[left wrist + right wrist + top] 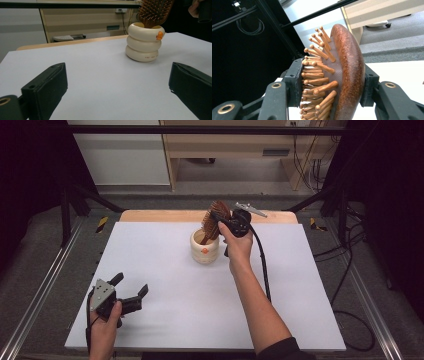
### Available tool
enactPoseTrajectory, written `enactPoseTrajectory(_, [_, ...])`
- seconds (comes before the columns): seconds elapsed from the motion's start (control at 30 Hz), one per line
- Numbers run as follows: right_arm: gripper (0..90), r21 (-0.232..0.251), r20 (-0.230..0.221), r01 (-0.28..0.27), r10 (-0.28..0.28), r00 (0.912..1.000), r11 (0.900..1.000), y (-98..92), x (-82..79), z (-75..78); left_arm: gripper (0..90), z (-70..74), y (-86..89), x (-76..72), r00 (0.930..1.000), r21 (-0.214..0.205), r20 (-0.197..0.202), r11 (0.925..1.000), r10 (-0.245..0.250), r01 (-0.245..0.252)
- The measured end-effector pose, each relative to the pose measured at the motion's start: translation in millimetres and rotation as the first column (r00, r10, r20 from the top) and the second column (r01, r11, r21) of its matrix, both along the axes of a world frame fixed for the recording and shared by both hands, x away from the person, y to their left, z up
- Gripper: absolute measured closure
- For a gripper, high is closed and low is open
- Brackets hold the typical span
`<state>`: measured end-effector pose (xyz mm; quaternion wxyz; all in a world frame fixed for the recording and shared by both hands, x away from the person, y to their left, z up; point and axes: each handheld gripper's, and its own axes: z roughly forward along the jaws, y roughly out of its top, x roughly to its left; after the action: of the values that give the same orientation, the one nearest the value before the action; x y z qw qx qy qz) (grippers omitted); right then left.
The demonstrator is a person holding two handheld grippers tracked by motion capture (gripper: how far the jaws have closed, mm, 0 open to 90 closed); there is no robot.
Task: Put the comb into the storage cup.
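Jaws of the right gripper are clamping the wooden hairbrush by its head, handle down inside the cream cup at mid-table. Left gripper is resting open, well apart. Next, I judge, is releasing the brush gently.

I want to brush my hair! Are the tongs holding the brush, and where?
Yes. The right tongs pinch the brush by its head, bristles against one jaw, back against the other. The left tongs hold nothing.

Bare white worktop ahead of left tool, free to pass; only obstacle: cream ringed ceramic cup under right tool.
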<state>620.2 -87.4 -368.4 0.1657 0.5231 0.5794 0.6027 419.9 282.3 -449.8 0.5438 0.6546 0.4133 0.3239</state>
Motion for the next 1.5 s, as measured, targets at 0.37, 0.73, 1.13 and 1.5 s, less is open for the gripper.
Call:
enactPoseTrajectory(0.37, [47.2,0.011,-0.011,0.003,-0.003,0.9999,0.9999,-2.3,1.2,-1.5,1.9,-0.1,-0.2,0.1,1.0,0.001,0.0,1.0,-0.001,0.001])
enactPoseTrajectory(0.73, [46.2,0.011,-0.019,0.006,-0.005,0.9998,0.9999,-4.7,2.0,-2.8,1.9,-0.1,-0.1,0.2,1.0,0.001,-0.002,1.0,0.001,-0.001])
enactPoseTrajectory(1.13, [45.7,0.014,-0.027,0.007,-0.007,0.9996,0.9999,-7.9,2.9,-4.3,1.9,-0.3,-0.3,0.3,1.0,0.002,-0.003,1.0,-0.001,0.001])
enactPoseTrajectory(1.5, [45.4,0.016,-0.032,0.006,-0.005,0.9995,0.9999,-8.8,3.0,-4.5,1.9,-0.2,0.2,0.3,1.0,0.0,-0.003,1.0,0.001,-0.001])
